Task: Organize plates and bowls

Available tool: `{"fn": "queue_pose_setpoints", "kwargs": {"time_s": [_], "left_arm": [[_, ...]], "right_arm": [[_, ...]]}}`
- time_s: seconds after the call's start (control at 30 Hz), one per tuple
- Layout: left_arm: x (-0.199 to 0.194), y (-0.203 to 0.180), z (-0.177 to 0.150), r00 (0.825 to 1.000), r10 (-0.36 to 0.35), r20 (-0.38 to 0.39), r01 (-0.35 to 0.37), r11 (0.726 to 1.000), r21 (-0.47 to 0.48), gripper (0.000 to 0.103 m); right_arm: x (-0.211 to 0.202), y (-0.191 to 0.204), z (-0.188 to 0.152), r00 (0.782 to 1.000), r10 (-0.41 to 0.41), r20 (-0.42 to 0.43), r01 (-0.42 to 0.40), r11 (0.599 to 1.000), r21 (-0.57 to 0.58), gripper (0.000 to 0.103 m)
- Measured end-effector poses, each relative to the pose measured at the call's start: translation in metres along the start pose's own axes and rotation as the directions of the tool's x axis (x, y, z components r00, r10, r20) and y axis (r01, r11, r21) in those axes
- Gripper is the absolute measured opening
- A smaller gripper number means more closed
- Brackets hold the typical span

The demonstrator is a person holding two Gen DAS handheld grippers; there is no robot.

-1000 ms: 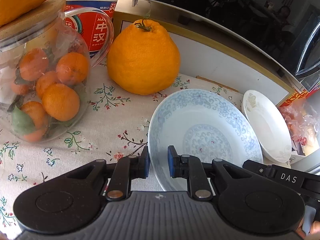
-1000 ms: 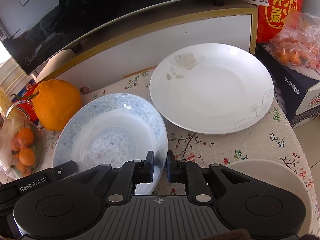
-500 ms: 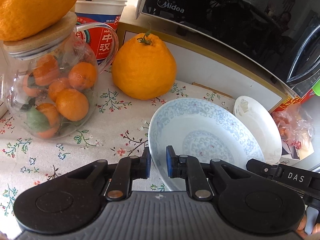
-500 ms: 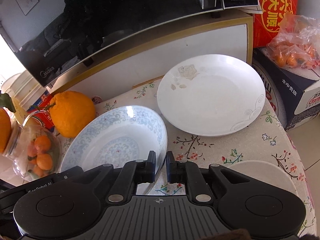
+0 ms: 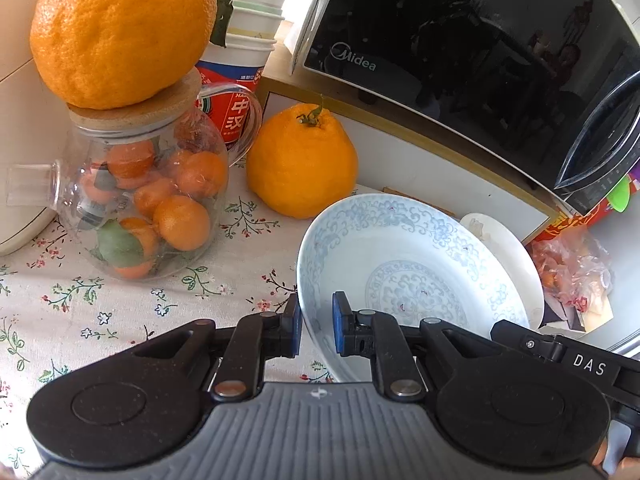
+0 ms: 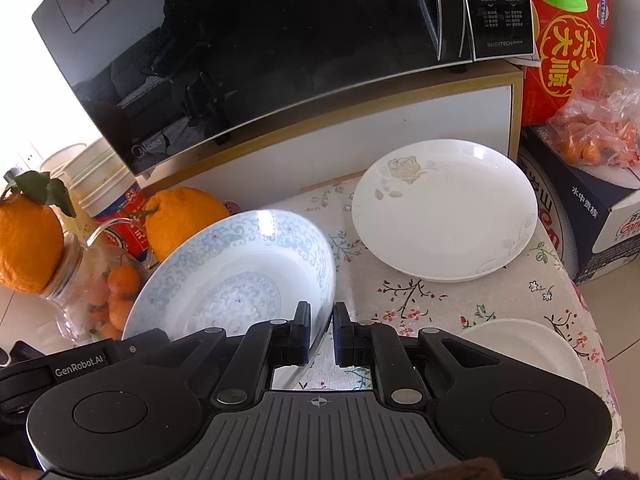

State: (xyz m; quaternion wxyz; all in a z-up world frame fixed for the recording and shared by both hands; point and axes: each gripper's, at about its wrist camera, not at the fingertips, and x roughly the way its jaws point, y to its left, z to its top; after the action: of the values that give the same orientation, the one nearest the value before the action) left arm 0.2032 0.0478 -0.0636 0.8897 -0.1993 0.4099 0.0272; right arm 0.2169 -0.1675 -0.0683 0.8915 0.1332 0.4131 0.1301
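A blue-patterned white bowl (image 5: 408,264) is held off the flowered tablecloth between both grippers. My left gripper (image 5: 316,330) is shut on its left rim. My right gripper (image 6: 322,334) is shut on its right rim, and the bowl also shows in the right wrist view (image 6: 240,272). A white plate (image 6: 444,210) with a faint rose print lies on the table to the right of the bowl; it shows behind the bowl in the left wrist view (image 5: 508,256). Another white dish (image 6: 532,350) sits near the table's right front edge.
A glass jar of small oranges (image 5: 140,200) with a big orange (image 5: 120,28) on its lid stands at left. Another big orange (image 5: 302,164), stacked paper cups (image 5: 244,64) and a black microwave (image 6: 280,52) on a white shelf stand behind. Boxes and a bag of oranges (image 6: 592,132) are at right.
Both grippers have risen and drawn back with the bowl held between them; the bowl is now higher above the tablecloth and more of the table shows.
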Motion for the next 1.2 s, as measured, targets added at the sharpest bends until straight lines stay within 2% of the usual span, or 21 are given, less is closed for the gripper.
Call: {"fn": "queue_pose_setpoints", "kwargs": {"time_s": [0.4, 0.77, 1.2], "left_arm": [[-0.042, 0.010, -0.002, 0.998, -0.021, 0.057, 0.021, 1.000, 0.000, 0.013], [-0.085, 0.023, -0.015, 0.995, -0.019, 0.103, 0.020, 1.000, -0.012, 0.013], [-0.140, 0.047, -0.053, 0.988, 0.073, 0.137, -0.073, 0.997, -0.011, 0.013]], "right_arm": [[-0.039, 0.031, -0.010, 0.997, 0.010, 0.074, -0.005, 0.998, -0.068, 0.013], [-0.073, 0.049, -0.027, 0.992, 0.066, 0.104, -0.055, 0.993, -0.107, 0.013], [-0.099, 0.077, -0.070, 0.988, 0.151, 0.044, -0.141, 0.976, -0.167, 0.014]]}}
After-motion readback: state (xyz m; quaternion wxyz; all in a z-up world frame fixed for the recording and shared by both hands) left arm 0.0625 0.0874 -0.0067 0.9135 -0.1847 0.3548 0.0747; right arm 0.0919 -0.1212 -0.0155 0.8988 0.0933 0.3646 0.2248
